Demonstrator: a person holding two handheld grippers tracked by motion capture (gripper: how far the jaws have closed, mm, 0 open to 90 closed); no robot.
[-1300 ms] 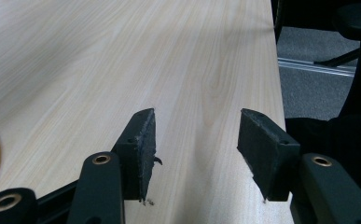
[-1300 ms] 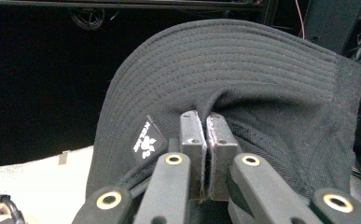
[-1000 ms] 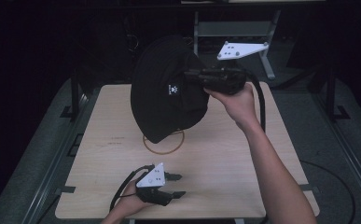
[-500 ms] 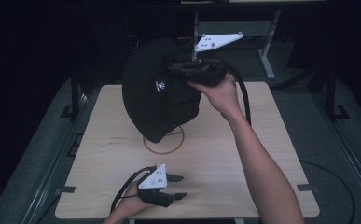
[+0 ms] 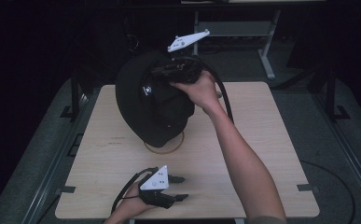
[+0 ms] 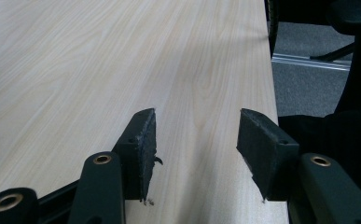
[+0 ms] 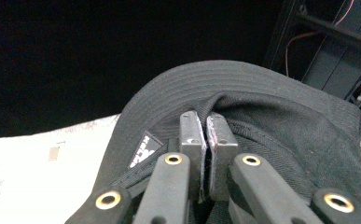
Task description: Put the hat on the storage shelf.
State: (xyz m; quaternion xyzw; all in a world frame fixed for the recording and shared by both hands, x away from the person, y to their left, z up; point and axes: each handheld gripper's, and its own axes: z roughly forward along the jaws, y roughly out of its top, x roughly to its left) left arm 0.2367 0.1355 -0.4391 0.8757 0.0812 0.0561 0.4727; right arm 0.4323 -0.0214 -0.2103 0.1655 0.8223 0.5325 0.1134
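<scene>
Bench point(image 5: 271, 140): a pale wood top, used to carry the things.
Hat point(image 5: 155, 102): big and black, held up in the air over the far part of the bench, above a thin ring point(image 5: 165, 148), likely so it can be carried over.
Right gripper point(image 7: 208, 140): jaws pressed tight on the hat's cloth, so it is not dropped.
Left gripper point(image 6: 194, 154): rested low at the near edge, jaws half open, nothing held.

A pale wooden table point(image 5: 271, 154) stands on grey floor, a thin ring point(image 5: 165, 148) lying near its middle.
</scene>
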